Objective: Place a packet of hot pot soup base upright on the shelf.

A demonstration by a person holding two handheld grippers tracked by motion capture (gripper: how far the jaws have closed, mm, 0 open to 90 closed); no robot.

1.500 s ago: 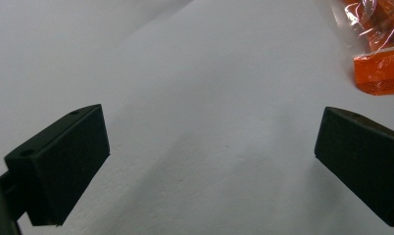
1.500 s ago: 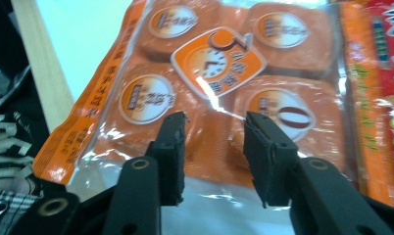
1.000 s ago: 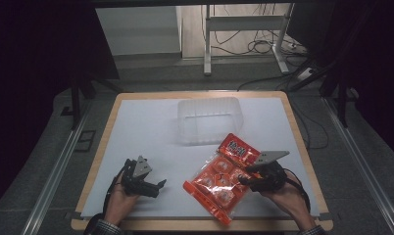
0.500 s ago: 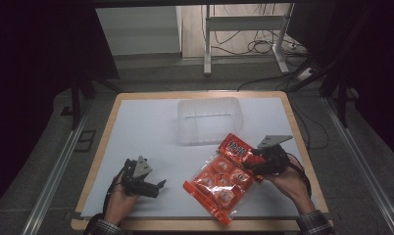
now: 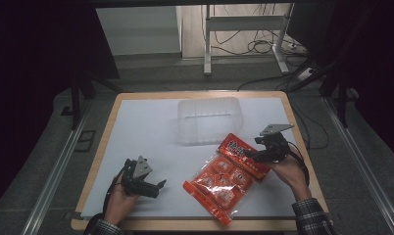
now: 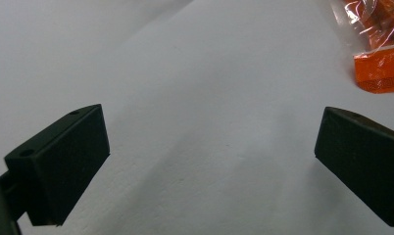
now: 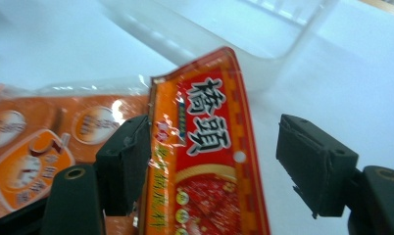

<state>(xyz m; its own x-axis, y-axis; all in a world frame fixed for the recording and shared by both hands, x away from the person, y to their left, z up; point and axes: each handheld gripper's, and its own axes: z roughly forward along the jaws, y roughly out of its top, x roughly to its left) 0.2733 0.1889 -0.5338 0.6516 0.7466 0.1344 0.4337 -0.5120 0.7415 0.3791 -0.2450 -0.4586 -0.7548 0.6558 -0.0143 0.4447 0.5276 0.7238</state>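
The orange snack bag [image 7: 200, 161] is seen lying on the counter [image 5: 151, 132] between the jaws of the released, just-opening right tool [image 7: 212, 166], its lower end cut off, while the left tool [image 6: 209, 161] is spread empty.

We note the snack bag [image 5: 227, 176] by the right claw: orange and red, black characters, round printed packets inside; white table sheet [image 5: 151, 137]; clear, colourless bin [image 5: 209, 120].

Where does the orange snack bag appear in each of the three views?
High view: the orange snack bag lies right of centre, near the table's front edge, in front of the clear plastic container.
Left gripper view: one corner at the top right.
Right gripper view: its header between the open jaws.
Shared landmark: the white table cover.
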